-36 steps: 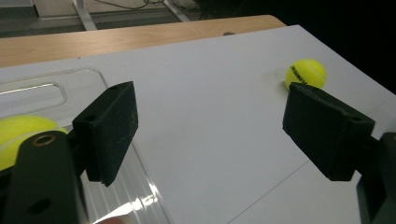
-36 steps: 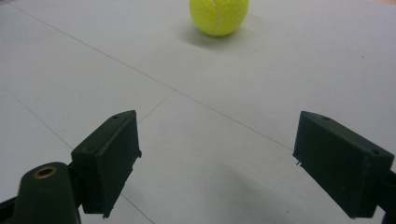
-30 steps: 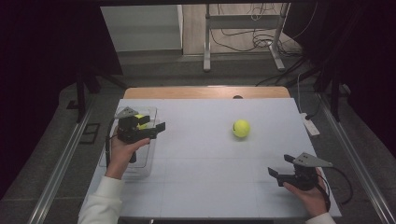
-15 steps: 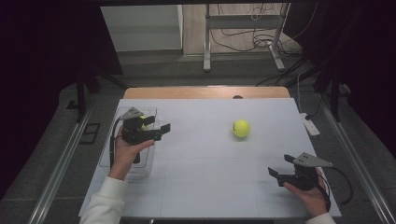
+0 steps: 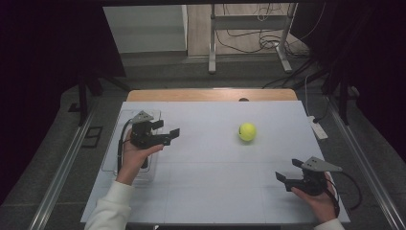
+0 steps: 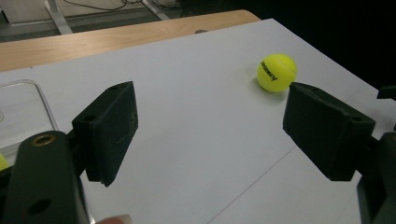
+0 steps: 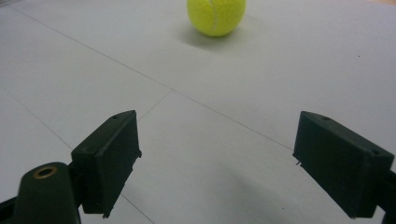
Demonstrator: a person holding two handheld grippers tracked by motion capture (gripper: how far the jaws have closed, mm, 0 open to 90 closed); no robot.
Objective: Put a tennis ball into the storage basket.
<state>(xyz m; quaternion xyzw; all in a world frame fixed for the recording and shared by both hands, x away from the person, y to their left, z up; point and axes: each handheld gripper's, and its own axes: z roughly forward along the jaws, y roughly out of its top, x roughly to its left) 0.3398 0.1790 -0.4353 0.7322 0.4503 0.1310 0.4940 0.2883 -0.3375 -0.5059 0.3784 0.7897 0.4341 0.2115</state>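
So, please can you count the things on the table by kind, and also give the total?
Tennis balls in open view on the white table top: 1, the yellow tennis ball
Clear plastic containers: 1, the clear container at the left edge
Hand-held grippers: 2, the left gripper and the right gripper, both open and empty
Total: 4

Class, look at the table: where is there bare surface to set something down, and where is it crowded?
The white table top is bare between the left tongs and the tennis ball, and across the whole near strip up to the right tongs. The far right corner behind the ball is free too. It is crowded at the left edge, where the clear tray lies under the left hand.
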